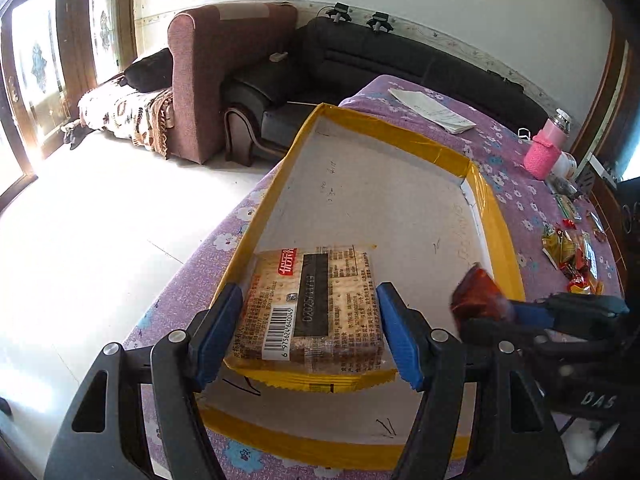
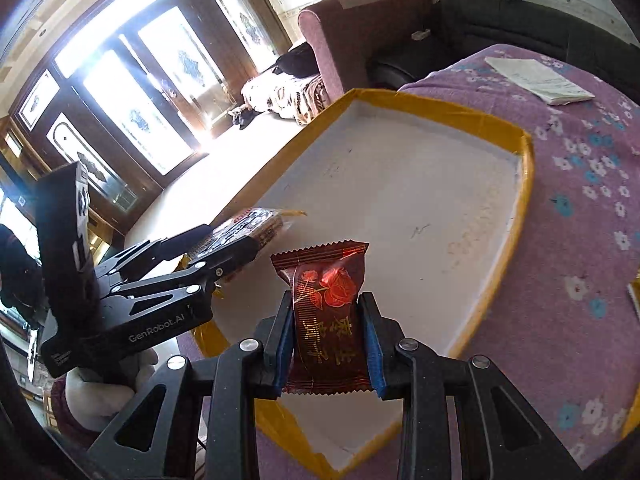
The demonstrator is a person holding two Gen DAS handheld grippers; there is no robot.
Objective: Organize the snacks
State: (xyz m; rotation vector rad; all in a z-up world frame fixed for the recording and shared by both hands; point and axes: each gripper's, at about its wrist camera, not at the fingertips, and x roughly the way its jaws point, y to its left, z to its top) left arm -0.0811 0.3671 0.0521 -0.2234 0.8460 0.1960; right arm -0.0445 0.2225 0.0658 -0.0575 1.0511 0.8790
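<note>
Left wrist view: left gripper [image 1: 310,316], jaws wide, bracketing cracker pack [image 1: 310,312] at lower centre, contact unclear; pack over near corner of tray [image 1: 494,216]. Risk: pack tips onto yellow rim if released unevenly.

Right wrist view: right gripper [image 2: 328,342], jaws pinched on red snack packet [image 2: 326,316] above tray [image 2: 524,160] near edge. Risk: slick wrapper slips; grippers collide, left gripper [image 2: 224,254] close by.

Cracker pack [image 1: 312,308] sits over the tray's [image 1: 496,216] near-left corner; loose snacks [image 1: 572,256] on the table at three o'clock, papers [image 1: 432,110] beyond at twelve.
</note>
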